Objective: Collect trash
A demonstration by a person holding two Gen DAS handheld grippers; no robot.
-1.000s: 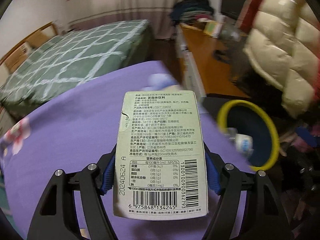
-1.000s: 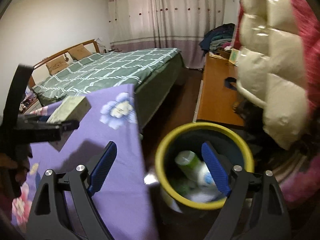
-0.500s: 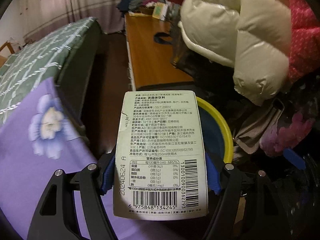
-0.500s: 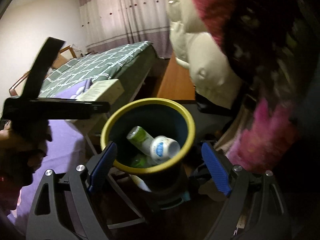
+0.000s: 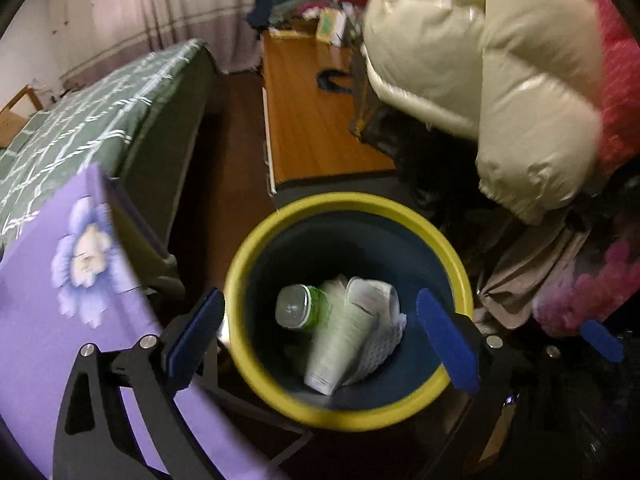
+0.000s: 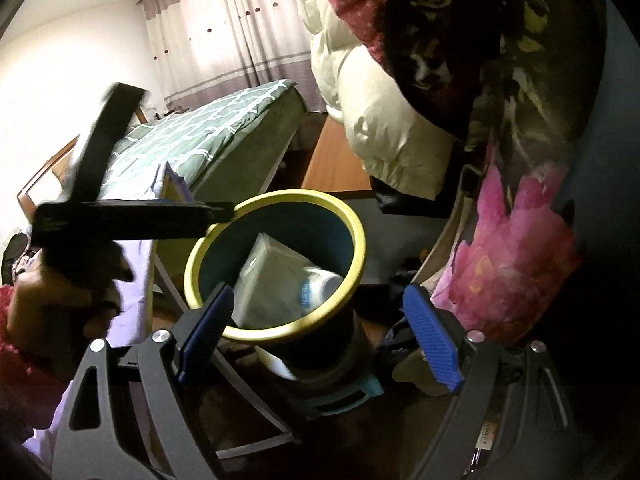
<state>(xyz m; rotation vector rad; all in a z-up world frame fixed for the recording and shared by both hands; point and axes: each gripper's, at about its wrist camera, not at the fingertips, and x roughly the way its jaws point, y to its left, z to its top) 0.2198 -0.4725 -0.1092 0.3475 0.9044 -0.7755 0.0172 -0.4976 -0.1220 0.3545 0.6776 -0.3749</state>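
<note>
The dark bin with a yellow rim stands on the floor beside the purple table. My left gripper is open and empty right above it. The pale green carton lies inside the bin, leaning on a green-lidded jar and a white bottle. In the right wrist view the bin's rim is ahead, the carton stands slanted inside, and the left gripper's dark body hangs over the bin's left edge. My right gripper is open and empty, just short of the bin.
The purple flowered tablecloth hangs at the left of the bin. A green checked bed lies behind it. A low wooden cabinet runs behind the bin. A cream puffer jacket and floral clothes hang on the right.
My left gripper has opened and let go of the carton, which now lies inside the bin. The right gripper has stayed open near the bin, tilting a little to the right.
</note>
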